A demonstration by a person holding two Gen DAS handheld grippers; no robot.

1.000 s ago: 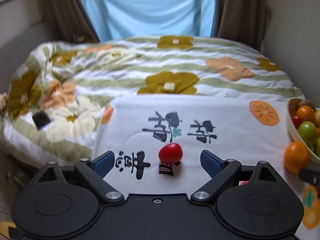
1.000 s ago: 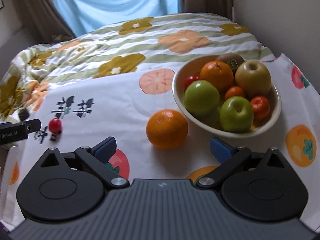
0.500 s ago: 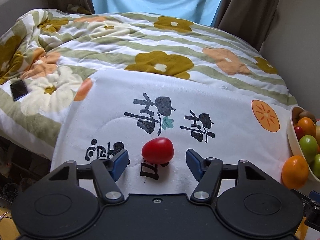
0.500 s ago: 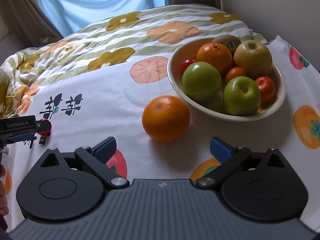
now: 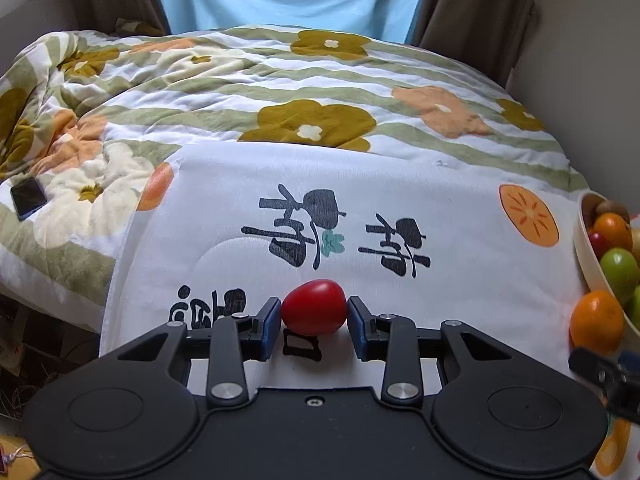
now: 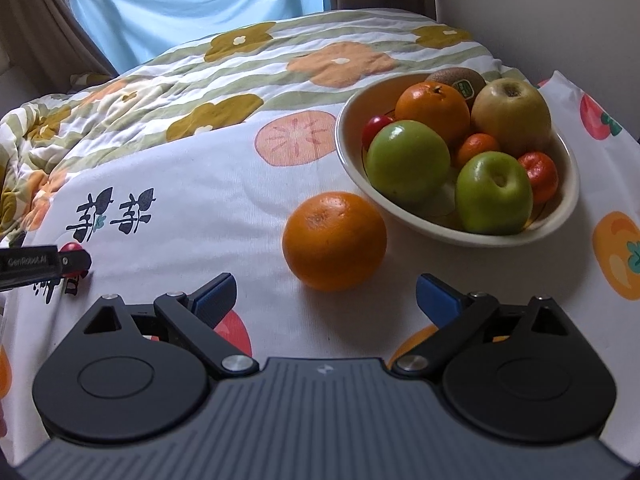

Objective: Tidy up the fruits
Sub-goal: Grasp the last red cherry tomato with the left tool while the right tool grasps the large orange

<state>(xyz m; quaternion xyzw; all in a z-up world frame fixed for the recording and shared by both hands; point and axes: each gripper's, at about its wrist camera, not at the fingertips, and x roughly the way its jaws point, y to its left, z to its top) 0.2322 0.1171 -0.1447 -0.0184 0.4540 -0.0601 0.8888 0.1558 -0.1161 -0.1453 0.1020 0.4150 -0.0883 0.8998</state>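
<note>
My left gripper point(image 5: 313, 322) is shut on a small red tomato point(image 5: 314, 306), its blue pads touching both sides, low over the white printed cloth point(image 5: 400, 184). In the right wrist view the left gripper point(image 6: 44, 266) shows at far left with the tomato point(image 6: 73, 247) peeking above it. My right gripper point(image 6: 325, 298) is open and empty, just short of a loose orange point(image 6: 334, 241) on the cloth. A cream bowl point(image 6: 568, 200) to the right holds green apples, oranges, a kiwi and other fruit; the bowl point(image 5: 585, 240) also shows in the left wrist view.
The cloth lies over a flowered quilt point(image 5: 280, 80) on a bed. A dark phone point(image 5: 28, 198) lies on the quilt at left. Curtains and a window stand behind; a wall rises on the right.
The left gripper moved forward around the tomato and shut on it. The right gripper moved closer to the loose orange and stayed open.
</note>
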